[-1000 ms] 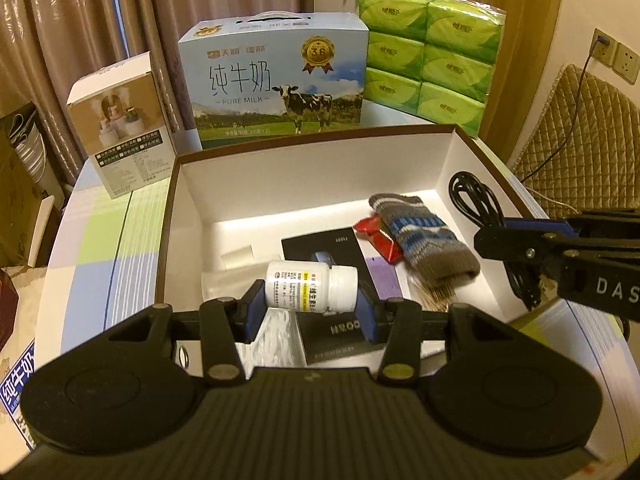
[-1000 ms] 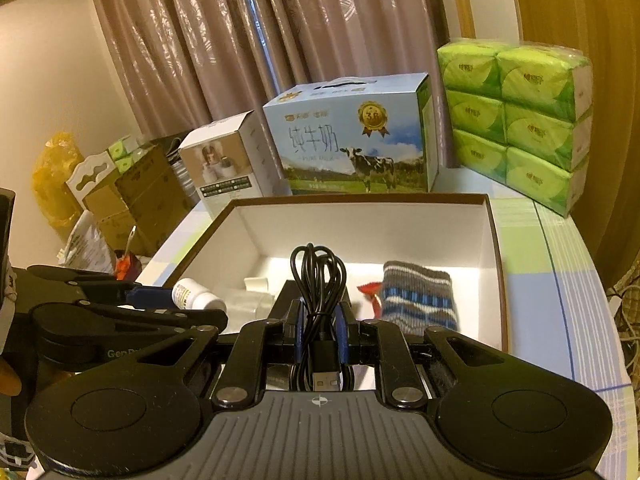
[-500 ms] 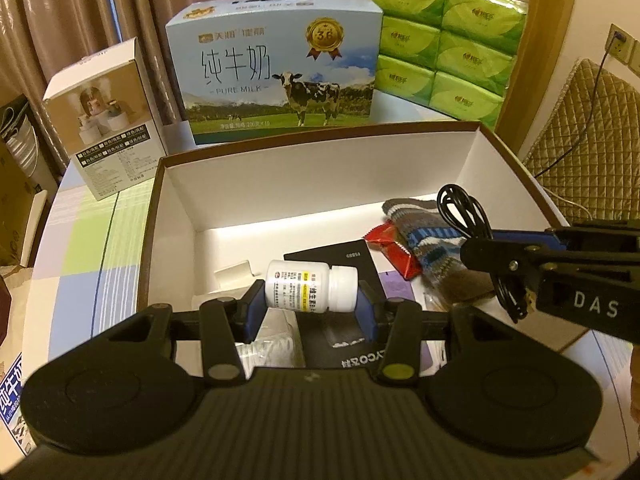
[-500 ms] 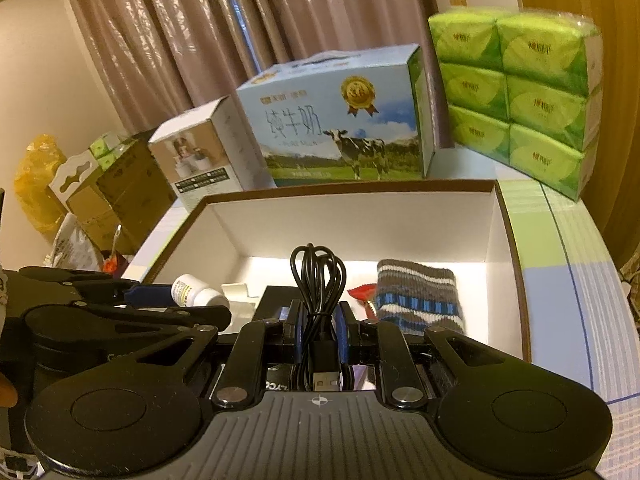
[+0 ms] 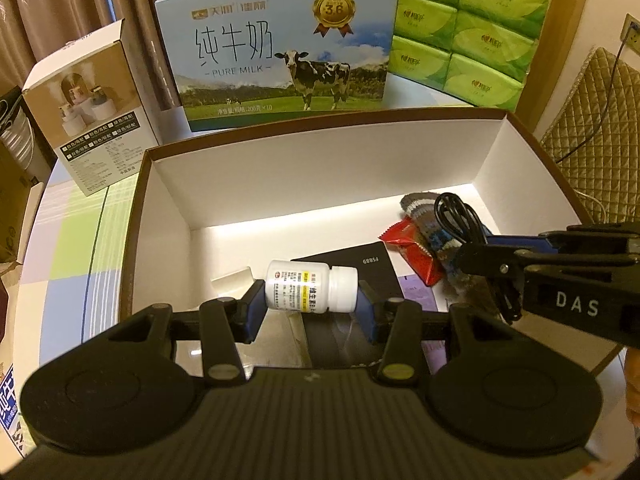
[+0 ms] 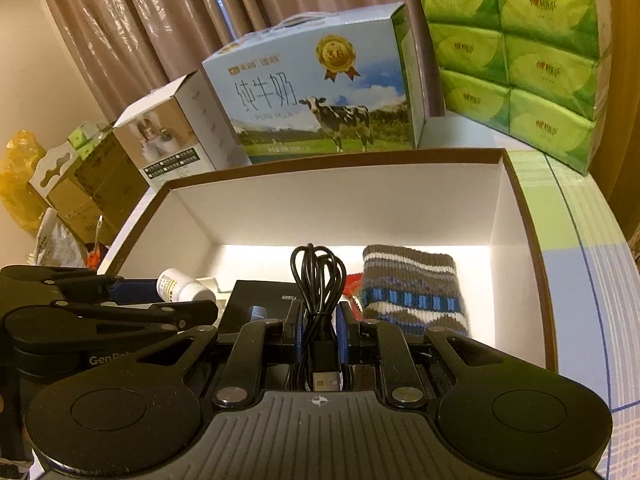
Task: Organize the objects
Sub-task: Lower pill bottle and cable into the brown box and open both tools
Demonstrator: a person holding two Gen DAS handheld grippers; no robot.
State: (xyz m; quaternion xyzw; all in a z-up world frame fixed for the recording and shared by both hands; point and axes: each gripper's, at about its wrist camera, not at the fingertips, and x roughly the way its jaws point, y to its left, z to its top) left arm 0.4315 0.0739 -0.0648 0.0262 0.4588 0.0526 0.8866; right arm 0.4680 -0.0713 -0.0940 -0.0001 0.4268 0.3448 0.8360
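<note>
My left gripper [image 5: 310, 306] is shut on a white pill bottle [image 5: 310, 285], held sideways above the near part of an open white box [image 5: 320, 168]. My right gripper [image 6: 318, 330] is shut on a coiled black USB cable [image 6: 318, 276], also over the box; the cable shows in the left wrist view [image 5: 456, 212] too. Inside the box lie a striped knit sock [image 6: 412, 292], a red snack packet [image 5: 412, 248], a black card sleeve [image 5: 348, 264] and a purple paper [image 5: 418, 288].
Behind the box stand a blue milk carton [image 5: 280, 44], a small white product box [image 5: 88, 108] and a pack of green tissues [image 5: 464, 28]. The checked tablecloth [image 5: 72, 240] shows at the left. A quilted chair [image 5: 596, 120] is at the right.
Both grippers have moved forward over the box with their loads held. The cable now hangs over the sock and red packet.
</note>
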